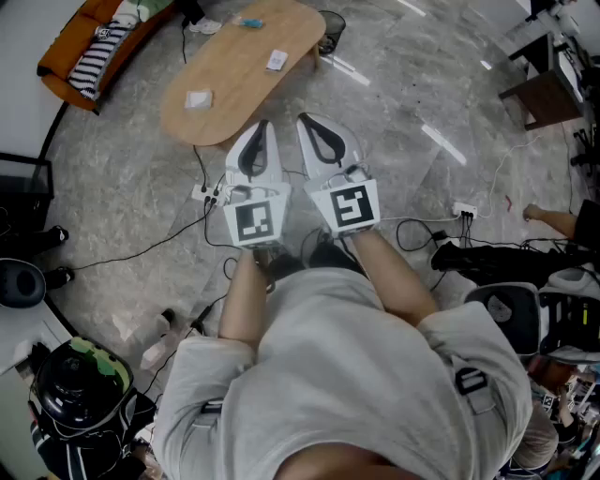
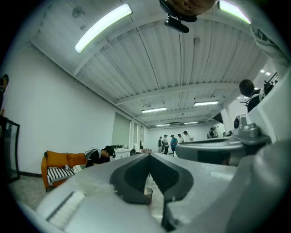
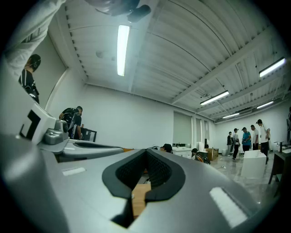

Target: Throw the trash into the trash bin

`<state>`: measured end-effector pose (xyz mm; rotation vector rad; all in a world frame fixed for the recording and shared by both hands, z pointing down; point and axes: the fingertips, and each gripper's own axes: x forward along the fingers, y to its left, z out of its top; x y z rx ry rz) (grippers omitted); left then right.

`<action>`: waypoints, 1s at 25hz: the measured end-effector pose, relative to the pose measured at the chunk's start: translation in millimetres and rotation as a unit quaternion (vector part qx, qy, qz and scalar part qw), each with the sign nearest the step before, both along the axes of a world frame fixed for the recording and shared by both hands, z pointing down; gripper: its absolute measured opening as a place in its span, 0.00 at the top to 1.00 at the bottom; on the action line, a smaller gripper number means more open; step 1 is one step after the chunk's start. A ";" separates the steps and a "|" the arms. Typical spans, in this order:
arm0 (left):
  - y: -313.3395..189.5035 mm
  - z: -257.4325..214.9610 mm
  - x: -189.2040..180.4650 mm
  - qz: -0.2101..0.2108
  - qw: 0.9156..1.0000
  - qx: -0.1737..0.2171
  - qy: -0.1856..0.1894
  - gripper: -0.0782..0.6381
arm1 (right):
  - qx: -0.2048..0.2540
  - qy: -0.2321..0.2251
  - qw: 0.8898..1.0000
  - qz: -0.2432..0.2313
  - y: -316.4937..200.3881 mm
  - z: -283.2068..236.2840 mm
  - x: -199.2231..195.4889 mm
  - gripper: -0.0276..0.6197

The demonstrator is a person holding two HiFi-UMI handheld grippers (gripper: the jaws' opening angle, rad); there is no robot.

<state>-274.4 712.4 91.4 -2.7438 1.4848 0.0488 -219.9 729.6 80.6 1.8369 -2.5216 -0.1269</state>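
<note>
Trash on oval wooden table, top of head view: crumpled white paper near the table's near end, small white packet about mid-table, bluish scrap toward the far end. Too small to tell more. All three lying flat, well apart from each other. Black mesh trash bin standing on grey marble floor, just beside the table's far right end; contents not visible.

Left gripper and right gripper held out level, side by side and near each other, tips toward the table's near end. Marker cubes facing up at the head camera. Bare forearms stretched forward from a grey shirt, roughly parallel. Left jaws pressed together, nothing between them in left gripper view. Right jaws likewise closed and empty in right gripper view, strip of wooden tabletop showing through the slot below the pads. Both well apart from all trash.

Orange sofa with striped cushion left of table; cables and power strip on floor beneath the grippers.
</note>
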 end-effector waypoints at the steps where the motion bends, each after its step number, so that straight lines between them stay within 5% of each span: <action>1: 1.4 1.7 1.0 -0.001 1.000 -0.003 -0.002 0.87 | -0.003 -0.001 1.000 0.002 2.7 1.6 2.9 0.95; 10: 8.8 12.6 22.1 0.000 1.000 -0.021 -0.007 0.87 | -0.002 -0.012 1.000 0.015 12.4 6.5 35.0 0.95; 20: 74.2 9.9 75.1 -0.028 0.999 -0.015 -0.023 0.87 | 0.017 -0.003 1.000 -0.004 78.7 7.2 97.6 0.95; 25: 8.1 28.4 42.7 -0.040 0.998 -0.036 -0.025 0.87 | -0.014 -0.005 1.000 -0.019 8.1 31.6 78.4 0.95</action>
